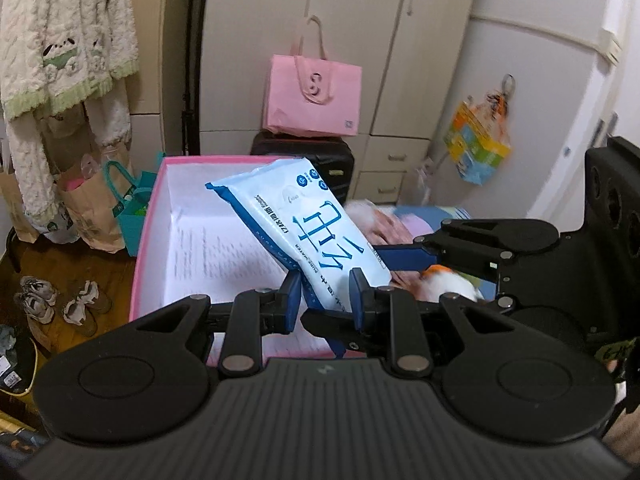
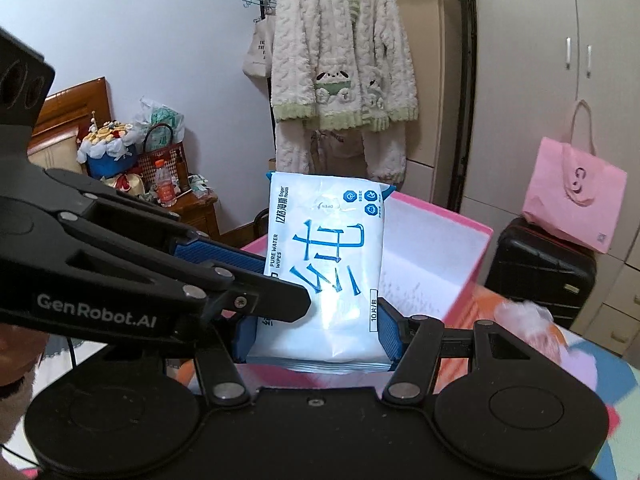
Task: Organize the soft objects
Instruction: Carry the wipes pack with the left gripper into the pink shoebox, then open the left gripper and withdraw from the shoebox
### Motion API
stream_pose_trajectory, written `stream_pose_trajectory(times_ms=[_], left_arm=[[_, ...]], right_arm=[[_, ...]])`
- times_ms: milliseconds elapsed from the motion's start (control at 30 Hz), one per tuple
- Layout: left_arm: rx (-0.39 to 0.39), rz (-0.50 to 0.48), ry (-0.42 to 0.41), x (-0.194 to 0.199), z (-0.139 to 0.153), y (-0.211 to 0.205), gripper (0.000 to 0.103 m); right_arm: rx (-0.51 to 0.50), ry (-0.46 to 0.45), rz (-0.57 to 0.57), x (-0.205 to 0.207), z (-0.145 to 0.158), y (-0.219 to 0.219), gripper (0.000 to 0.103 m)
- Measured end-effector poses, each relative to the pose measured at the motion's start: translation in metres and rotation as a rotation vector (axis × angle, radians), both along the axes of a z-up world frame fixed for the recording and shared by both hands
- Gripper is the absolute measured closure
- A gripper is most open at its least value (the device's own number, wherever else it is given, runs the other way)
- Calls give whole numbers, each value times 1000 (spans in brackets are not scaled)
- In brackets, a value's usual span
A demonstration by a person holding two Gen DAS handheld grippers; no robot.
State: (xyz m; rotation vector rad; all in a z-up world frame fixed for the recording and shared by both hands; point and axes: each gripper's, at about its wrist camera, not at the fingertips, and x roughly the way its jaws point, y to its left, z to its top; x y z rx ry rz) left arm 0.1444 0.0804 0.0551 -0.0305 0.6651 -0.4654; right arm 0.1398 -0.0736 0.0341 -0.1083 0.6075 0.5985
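My left claw pinches glossy flat wipes pack by thin edge; my right claw clamps its width; pink rectangular box behind.

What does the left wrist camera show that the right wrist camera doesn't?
Only the left wrist view: shoes on the floor, a teal bag, a colourful bag hanging on the cupboard. Only the right wrist view: a bedside table with a bottle. Both: the wipes pack held by left gripper and right gripper above the pink box, the robe, the pink tote.
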Motion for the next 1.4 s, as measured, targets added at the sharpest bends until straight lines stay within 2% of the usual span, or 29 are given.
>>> stream_pose_trajectory(times_ms=[133,367,467,767,833,933,1200,1400], left_arm=[[-1,23,13,44,-5,9,80],[-34,43,138,108,-32,21,80],[-48,34,187,125,-43,24,80],[-64,61,262,147,-60,30,80],[-35,77,254,148,-60,28,77],[16,108,204,147,-58,24,61],[63,97,132,127,-42,20,58],[96,68,88,100,-24,15,54]], right_arm=[[25,47,-2,47,-8,8,38],[70,205,-28,111,-37,11,38],[65,261,-36,122,-47,12,38],[6,333,-9,146,-61,28,36],[-11,346,-7,151,-63,30,36],[-36,349,-2,154,-65,30,35],[-106,315,-1,139,-61,27,33],[-114,268,-6,117,-43,17,33]])
